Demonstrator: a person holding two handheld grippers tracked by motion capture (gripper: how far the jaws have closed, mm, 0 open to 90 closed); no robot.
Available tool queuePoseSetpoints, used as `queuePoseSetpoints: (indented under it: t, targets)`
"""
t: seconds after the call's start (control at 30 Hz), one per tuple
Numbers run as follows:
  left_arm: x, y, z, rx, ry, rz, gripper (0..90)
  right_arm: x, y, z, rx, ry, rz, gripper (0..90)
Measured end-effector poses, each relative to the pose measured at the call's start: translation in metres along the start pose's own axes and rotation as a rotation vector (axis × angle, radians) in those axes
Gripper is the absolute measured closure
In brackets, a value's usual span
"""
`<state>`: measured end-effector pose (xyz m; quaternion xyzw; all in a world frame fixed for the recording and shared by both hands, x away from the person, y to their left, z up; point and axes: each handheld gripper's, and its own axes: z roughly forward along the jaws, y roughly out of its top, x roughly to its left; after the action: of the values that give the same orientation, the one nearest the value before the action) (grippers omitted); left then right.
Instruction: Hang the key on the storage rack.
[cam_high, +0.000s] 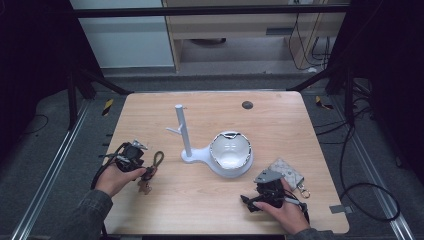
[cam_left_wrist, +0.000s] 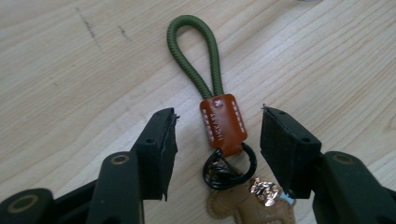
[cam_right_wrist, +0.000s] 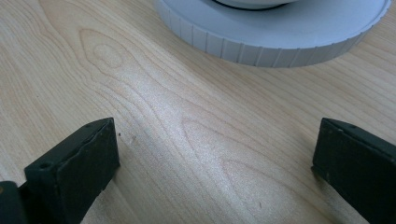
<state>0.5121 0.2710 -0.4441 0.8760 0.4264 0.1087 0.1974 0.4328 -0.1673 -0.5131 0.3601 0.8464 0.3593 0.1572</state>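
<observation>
The bench (cam_high: 280, 120) has open room ahead, its near edge close behind both hands. The step looks like the grasp: left tongs (cam_left_wrist: 217, 135) stand released astride the key strap (cam_left_wrist: 219, 121), lying flat (closing comes next). Right tongs (cam_right_wrist: 215, 158) gape idle before the white stand (cam_right_wrist: 280, 42).

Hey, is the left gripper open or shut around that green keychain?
Open. The left gripper has its fingers spread on either side of the keychain's brown tab, touching neither side.
</observation>
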Motion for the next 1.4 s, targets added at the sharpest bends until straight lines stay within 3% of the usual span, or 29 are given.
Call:
queuePoseSetpoints:
  t: [0.2, 0.5, 0.97, 1.3, 1.4]
  targets:
    - [-0.004, 0.006, 0.011, 0.048, 0.01, -0.002, 48.0, 0.0, 0.0, 0.0, 0.0, 0.0, 0.0, 0.4]
    - [-0.003, 0.004, 0.02, 0.068, -0.007, -0.041, 52.4, 0.0, 0.0, 0.0, 0.0, 0.0, 0.0, 0.4]
    - [-0.002, 0.002, 0.027, 0.066, -0.013, -0.057, 57.4, 0.0, 0.0, 0.0, 0.0, 0.001, -0.001, 0.4]
    - [-0.004, 0.003, 0.027, 0.061, 0.001, -0.019, 65.4, 0.0, 0.0, 0.0, 0.0, 0.001, -0.003, 0.4]
    - [-0.003, 0.002, 0.023, 0.035, 0.0, -0.023, 65.7, 0.0, 0.0, 0.0, 0.0, 0.002, -0.003, 0.4]
